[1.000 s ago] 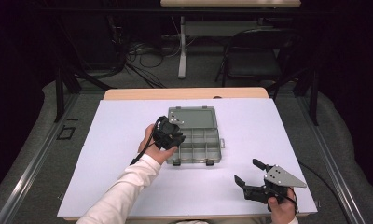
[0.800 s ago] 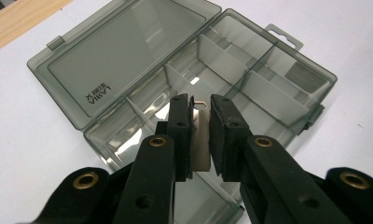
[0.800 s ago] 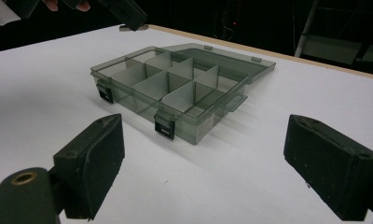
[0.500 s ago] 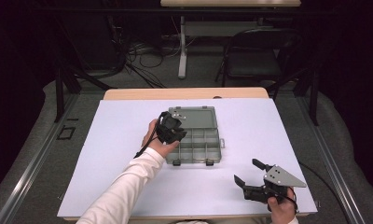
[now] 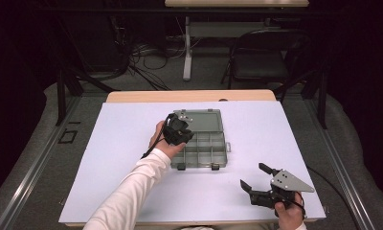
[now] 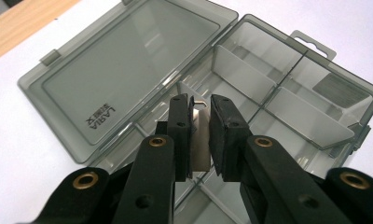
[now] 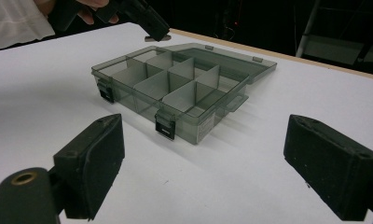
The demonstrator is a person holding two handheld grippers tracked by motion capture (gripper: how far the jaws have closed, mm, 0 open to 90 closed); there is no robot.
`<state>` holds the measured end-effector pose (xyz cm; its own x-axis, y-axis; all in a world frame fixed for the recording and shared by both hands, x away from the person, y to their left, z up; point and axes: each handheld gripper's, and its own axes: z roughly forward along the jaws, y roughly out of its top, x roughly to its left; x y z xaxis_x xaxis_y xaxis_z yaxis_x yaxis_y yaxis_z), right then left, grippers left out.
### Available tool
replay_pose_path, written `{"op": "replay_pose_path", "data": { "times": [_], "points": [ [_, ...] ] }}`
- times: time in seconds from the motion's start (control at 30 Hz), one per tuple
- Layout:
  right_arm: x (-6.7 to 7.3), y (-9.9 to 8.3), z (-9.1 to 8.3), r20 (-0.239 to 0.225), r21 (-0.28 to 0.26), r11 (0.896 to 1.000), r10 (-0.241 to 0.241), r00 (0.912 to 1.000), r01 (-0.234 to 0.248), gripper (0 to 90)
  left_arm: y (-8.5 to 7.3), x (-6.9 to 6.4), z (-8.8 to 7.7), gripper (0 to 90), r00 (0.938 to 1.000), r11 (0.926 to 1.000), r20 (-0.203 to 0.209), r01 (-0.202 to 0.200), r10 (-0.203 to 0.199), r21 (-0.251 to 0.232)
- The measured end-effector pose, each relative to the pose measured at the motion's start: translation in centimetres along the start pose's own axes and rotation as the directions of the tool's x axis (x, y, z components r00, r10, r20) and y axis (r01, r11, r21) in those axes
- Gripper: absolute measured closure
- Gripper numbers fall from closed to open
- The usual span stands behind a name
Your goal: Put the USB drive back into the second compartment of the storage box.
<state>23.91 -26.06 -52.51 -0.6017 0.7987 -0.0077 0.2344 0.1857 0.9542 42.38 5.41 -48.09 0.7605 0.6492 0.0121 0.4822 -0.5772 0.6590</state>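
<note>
The left tongs [image 6: 201, 135] clamp a thin clear plastic divider [image 6: 201, 140] above the open smoky-grey compartment box [image 5: 204, 143] on the white tabletop [image 5: 118, 143]; the right tongs [image 5: 253, 178] stand apart, well away from it.

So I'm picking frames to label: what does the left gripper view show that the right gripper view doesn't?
Left gripper view: the left gripper shut on a thin clear divider over the box, and lettering on the open lid.
Right gripper view: the right gripper, jaws wide apart with nothing between them, and two black latches on the box front.
Both: the grey compartment box on the white table.
</note>
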Motion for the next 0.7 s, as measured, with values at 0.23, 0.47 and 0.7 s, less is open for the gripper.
{"op": "replay_pose_path", "data": {
  "times": [0.23, 0.47, 0.7],
  "points": [
    [0.0, 0.0, 0.0, -0.001, 0.0, 1.0, 0.002, 1.0, -0.002, 12.1, 0.0, 0.2, 1.1, 79.3, 0.9995, 0.9999, 0.03, -0.013, 0.013, 0.002],
    [0.0, 0.0, 0.0, -0.002, 0.001, 1.0, 0.001, 1.0, -0.001, 12.2, -0.1, 0.1, 2.1, 79.3, 0.9986, 0.9995, 0.046, -0.028, 0.027, 0.017],
    [0.0, 0.0, 0.0, -0.004, 0.0, 1.0, -0.001, 1.0, 0.001, 12.3, -0.3, 0.1, 2.7, 79.3, 0.9983, 0.9985, 0.048, -0.033, 0.031, 0.042]
  ]
}}
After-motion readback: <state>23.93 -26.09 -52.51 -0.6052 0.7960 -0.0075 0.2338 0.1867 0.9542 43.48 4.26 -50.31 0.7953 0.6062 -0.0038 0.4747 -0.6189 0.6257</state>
